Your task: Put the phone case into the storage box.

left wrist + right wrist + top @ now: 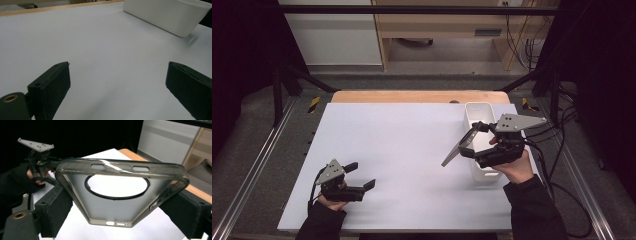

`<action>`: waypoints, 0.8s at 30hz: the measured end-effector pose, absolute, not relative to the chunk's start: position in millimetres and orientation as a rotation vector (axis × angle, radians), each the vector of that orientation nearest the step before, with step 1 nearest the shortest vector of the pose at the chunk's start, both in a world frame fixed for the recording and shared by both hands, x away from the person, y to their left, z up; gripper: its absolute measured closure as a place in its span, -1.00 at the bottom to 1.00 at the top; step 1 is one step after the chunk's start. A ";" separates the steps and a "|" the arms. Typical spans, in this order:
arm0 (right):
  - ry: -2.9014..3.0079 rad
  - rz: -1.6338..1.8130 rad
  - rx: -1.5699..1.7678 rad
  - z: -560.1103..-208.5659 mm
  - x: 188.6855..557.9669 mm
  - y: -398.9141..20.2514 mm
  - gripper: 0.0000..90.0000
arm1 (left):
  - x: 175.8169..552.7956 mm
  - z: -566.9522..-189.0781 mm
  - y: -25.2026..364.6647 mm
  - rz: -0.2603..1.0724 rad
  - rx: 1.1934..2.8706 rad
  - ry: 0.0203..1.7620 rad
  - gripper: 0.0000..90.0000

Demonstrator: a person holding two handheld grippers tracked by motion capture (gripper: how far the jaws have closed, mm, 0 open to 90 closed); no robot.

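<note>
A smoky translucent phone case (458, 148) with a round ring in its back hangs above the white board, tilted down to the left. My right gripper (477, 139) is shut on it, its two black pads clamping the case's long sides (120, 195). This happens just left of a long white bin (479, 112) at the board's right side. My left gripper (360, 175) rests low near the board's front left, jaws wide open with nothing between them (117, 82). The same bin (165, 15) appears far off in the left gripper view.
The white board (402, 150) lies on a wooden table (412, 96) framed by metal rails. Cables trail off the right edge. A shelf unit and a white cabinet stand beyond the table.
</note>
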State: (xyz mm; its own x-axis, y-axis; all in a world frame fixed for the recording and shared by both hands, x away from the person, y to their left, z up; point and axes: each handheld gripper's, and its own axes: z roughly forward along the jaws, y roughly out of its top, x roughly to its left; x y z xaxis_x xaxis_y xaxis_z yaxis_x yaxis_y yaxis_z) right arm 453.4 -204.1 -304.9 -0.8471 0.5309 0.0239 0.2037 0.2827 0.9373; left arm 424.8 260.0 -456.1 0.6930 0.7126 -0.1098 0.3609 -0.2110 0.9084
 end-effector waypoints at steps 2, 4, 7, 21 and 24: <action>2.247 1.584 0.690 -301.9 455.8 -204.5 -0.72 | 424.9 -456.5 259.9 0.406 1.825 0.847 -0.88; 2.232 1.565 0.713 -299.2 458.3 -205.1 -0.72 | 424.8 -456.9 259.1 0.406 1.830 0.844 -0.88; 2.214 1.543 0.742 -296.5 462.7 -205.9 -0.72 | 425.0 -457.3 258.6 0.402 1.836 0.842 -0.88; 2.108 1.467 0.888 -287.4 484.3 -212.7 -0.72 | 426.0 -458.3 259.8 0.403 1.834 0.850 -0.88; 2.088 1.458 0.909 -286.1 488.9 -214.7 -0.72 | 426.0 -458.5 259.7 0.403 1.835 0.851 -0.88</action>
